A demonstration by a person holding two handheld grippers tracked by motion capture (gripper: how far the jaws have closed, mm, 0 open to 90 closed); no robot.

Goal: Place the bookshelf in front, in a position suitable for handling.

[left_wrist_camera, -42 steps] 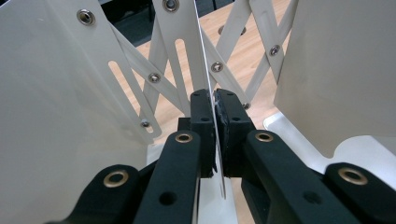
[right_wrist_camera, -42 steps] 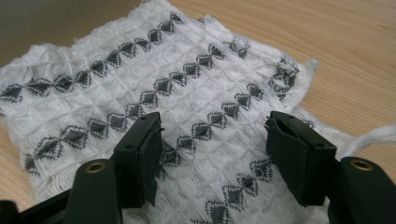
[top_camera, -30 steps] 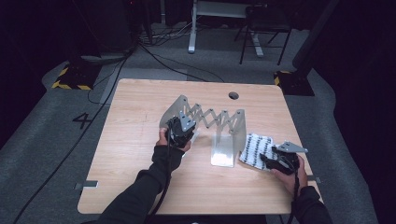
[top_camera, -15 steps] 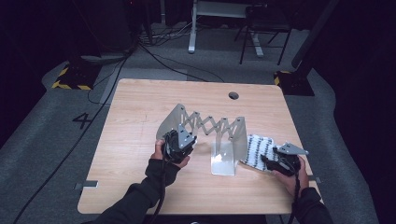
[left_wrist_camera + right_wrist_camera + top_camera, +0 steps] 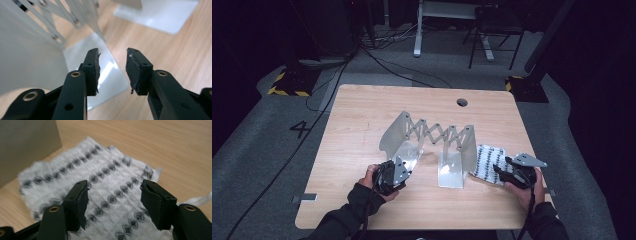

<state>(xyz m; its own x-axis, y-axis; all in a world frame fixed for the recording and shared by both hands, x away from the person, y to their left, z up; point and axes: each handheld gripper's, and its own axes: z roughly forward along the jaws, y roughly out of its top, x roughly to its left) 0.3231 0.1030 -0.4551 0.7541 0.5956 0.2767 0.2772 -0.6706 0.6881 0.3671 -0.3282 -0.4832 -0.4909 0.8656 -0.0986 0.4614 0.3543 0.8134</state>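
A metal scissor rack (image 5: 432, 132) stands mid-table, with an upright end plate on each side. My left gripper (image 5: 399, 170) (image 5: 112, 53) is at the near corner of the left end plate's flat foot (image 5: 77, 52). Its jaws have just been opening; they stand open, and the foot's edge lies below the gap, untouched by the pads. A white cloth with black diamond rows (image 5: 486, 161) (image 5: 100, 170) lies right of the rack. My right gripper (image 5: 498, 170) (image 5: 113, 186) hovers over the cloth. Its jaws have just been closing a little but are still open, and the pads do not press the cloth.
The wooden table (image 5: 362, 115) has a round cable hole (image 5: 462, 102) near its far edge. The rack's right end plate (image 5: 25, 142) stands close to the left of the cloth. Beyond the table are desk legs, cables and a dark floor.
My left hand has drawn back from the rack's left end plate toward the near edge and sunk lower. The right hand has stayed over the cloth.
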